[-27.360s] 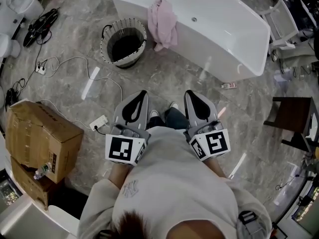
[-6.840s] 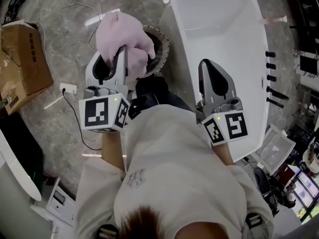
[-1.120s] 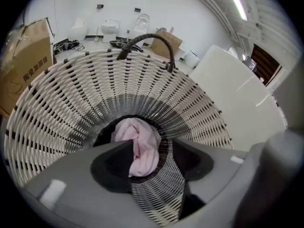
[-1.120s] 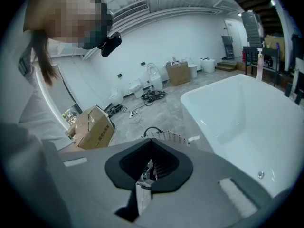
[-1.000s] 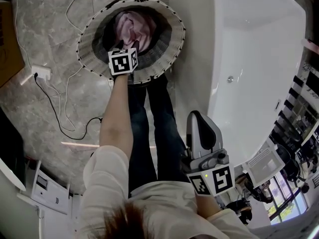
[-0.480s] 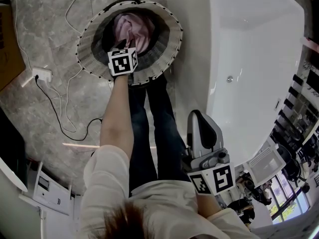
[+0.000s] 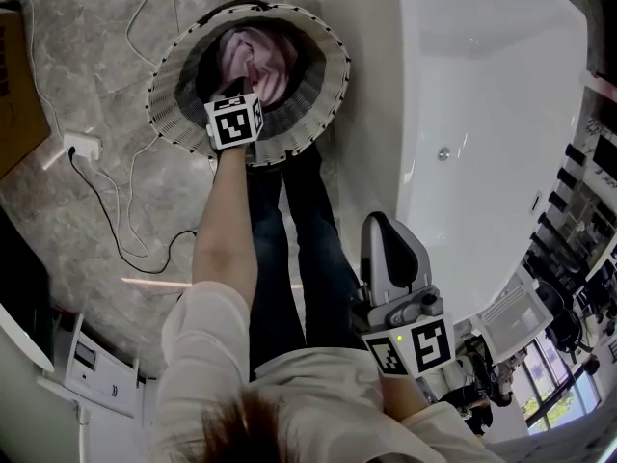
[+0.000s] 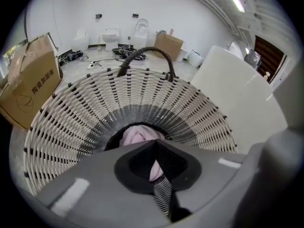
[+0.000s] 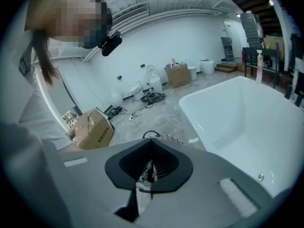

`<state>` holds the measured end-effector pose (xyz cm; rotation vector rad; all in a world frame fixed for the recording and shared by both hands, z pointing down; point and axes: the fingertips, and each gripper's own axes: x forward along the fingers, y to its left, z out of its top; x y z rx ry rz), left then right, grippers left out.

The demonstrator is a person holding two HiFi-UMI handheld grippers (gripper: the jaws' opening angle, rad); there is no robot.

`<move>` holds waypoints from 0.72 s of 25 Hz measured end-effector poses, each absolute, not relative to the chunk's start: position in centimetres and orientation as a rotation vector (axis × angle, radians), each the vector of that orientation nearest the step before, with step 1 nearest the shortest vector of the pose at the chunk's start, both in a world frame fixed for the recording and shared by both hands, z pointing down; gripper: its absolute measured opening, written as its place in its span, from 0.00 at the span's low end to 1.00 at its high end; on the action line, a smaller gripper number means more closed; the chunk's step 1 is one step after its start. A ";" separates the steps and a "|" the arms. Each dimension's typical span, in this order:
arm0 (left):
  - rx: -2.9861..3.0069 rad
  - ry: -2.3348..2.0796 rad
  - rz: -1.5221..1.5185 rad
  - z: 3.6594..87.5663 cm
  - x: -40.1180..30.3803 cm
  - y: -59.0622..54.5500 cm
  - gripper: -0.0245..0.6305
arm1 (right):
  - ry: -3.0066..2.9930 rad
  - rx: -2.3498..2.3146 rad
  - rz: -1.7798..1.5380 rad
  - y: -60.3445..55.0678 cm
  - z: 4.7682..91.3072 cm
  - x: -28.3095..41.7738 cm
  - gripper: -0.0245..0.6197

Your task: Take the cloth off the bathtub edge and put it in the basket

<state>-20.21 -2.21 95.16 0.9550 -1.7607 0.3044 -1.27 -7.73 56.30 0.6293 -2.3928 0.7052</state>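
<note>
Pink cloth [image 7: 256,56] lies bunched inside woven basket [image 7: 172,70]. Left gripper [image 7: 234,102] hangs over basket's near rim, pointing down, jaws just closed on nothing. Right gripper [image 7: 385,228] sits by person's torso, beside white bathtub [image 7: 482,114].

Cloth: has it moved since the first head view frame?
Yes. Back then it hung over the bathtub edge; now the cloth lies down inside the basket, off the tub entirely.

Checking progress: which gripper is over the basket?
The left gripper, jaws just closed empty, over the basket holding the pink cloth; the right gripper is beside the bathtub.
</note>
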 end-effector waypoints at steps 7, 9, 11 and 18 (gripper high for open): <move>0.917 -1.828 0.323 93.5 -20.7 -2.1 0.11 | -2.416 0.623 0.694 -8.2 55.4 -1.2 0.04; 0.909 -1.846 0.317 92.8 -20.6 -1.8 0.11 | -2.422 0.621 0.690 -8.3 54.9 -1.1 0.04; 0.895 -1.861 0.304 92.1 -20.5 -1.5 0.11 | -2.431 0.620 0.687 -8.4 54.5 -1.1 0.04; 0.885 -1.905 0.245 89.2 -20.8 -1.9 0.11 | -2.463 0.619 0.668 -8.7 52.9 -1.1 0.04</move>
